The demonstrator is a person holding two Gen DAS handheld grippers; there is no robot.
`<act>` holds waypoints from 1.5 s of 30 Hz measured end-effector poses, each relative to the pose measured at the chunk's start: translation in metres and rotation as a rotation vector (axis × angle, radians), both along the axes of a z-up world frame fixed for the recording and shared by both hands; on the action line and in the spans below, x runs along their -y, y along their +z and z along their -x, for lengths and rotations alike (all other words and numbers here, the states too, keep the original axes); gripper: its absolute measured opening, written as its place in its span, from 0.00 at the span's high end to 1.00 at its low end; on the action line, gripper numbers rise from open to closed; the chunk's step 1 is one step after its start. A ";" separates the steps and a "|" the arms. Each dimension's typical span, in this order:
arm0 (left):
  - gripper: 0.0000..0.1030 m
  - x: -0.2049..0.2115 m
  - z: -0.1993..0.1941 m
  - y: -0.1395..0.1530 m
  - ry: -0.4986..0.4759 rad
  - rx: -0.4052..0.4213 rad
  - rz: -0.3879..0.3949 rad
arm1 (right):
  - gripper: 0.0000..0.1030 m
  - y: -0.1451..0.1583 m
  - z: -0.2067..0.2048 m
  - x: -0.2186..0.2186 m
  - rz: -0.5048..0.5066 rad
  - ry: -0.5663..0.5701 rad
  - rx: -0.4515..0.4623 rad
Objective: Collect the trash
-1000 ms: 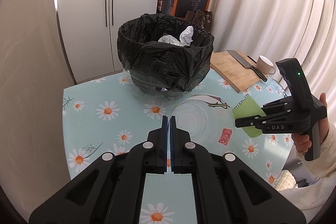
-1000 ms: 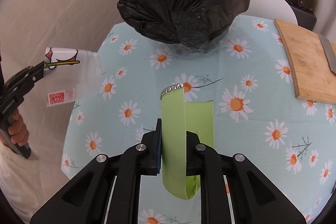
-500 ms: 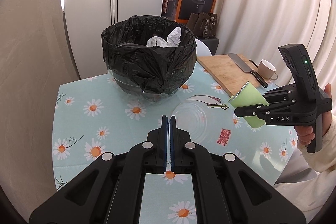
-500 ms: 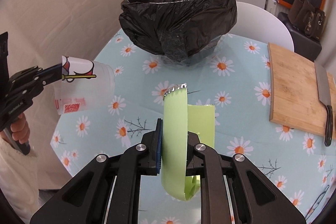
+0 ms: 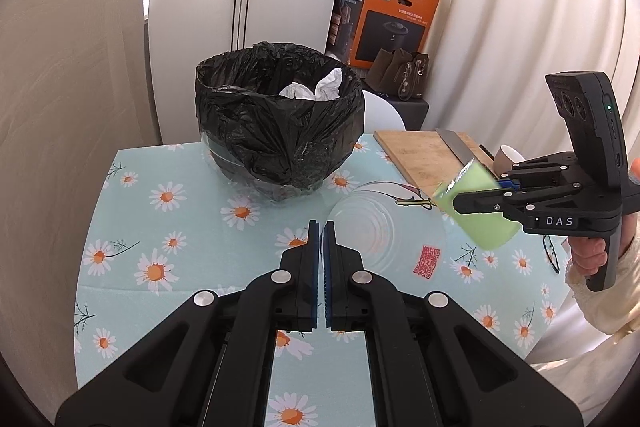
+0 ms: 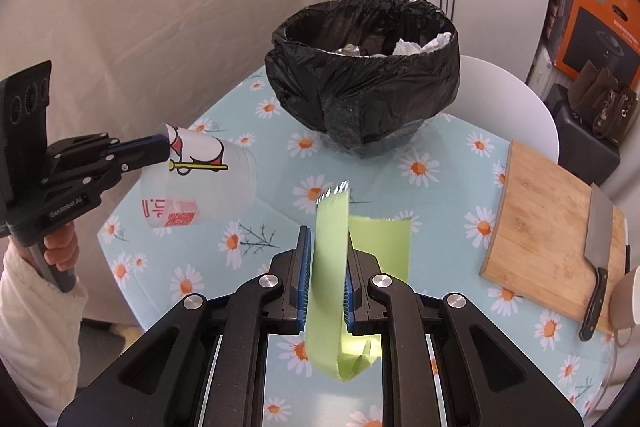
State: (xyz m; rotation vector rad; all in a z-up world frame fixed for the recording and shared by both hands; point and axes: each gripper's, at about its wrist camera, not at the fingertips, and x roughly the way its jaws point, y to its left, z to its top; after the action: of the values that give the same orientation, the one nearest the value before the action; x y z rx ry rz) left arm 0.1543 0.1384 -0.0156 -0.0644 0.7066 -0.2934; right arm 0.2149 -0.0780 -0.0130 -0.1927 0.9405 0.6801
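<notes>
Now | left tongs [image 6: 160,147] pinch clear cup [image 6: 200,183] | right tongs [image 6: 324,279] clamp green foil wrapper [image 6: 332,267]

Two wrist views, shared trash bin [image 5: 280,119]

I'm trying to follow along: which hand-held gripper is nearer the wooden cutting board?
Right. The right hand-held gripper, clamping a green wrapper, hangs beside the cutting board's near edge. The left hand-held gripper, pinching a clear plastic cup, is across the table.
</notes>
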 end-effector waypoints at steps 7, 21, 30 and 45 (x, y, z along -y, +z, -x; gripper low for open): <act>0.98 -0.001 -0.005 0.003 0.022 -0.012 0.012 | 0.94 0.015 -0.008 0.001 -0.055 0.050 0.038; 0.98 -0.020 -0.034 -0.004 0.030 -0.018 0.022 | 0.40 -0.037 -0.027 0.003 -0.007 0.082 -0.081; 0.98 -0.038 -0.029 -0.014 0.062 -0.045 0.024 | 0.17 -0.089 0.000 -0.017 0.033 0.307 -0.174; 0.98 -0.059 -0.009 -0.035 0.143 -0.089 0.045 | 0.16 -0.159 0.000 -0.057 0.224 0.619 -0.287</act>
State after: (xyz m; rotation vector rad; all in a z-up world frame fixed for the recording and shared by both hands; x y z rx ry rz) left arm 0.1637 0.1978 -0.0505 -0.1713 0.7793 -0.1700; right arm 0.2148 -0.0210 -0.1719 -0.6139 1.2462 1.1926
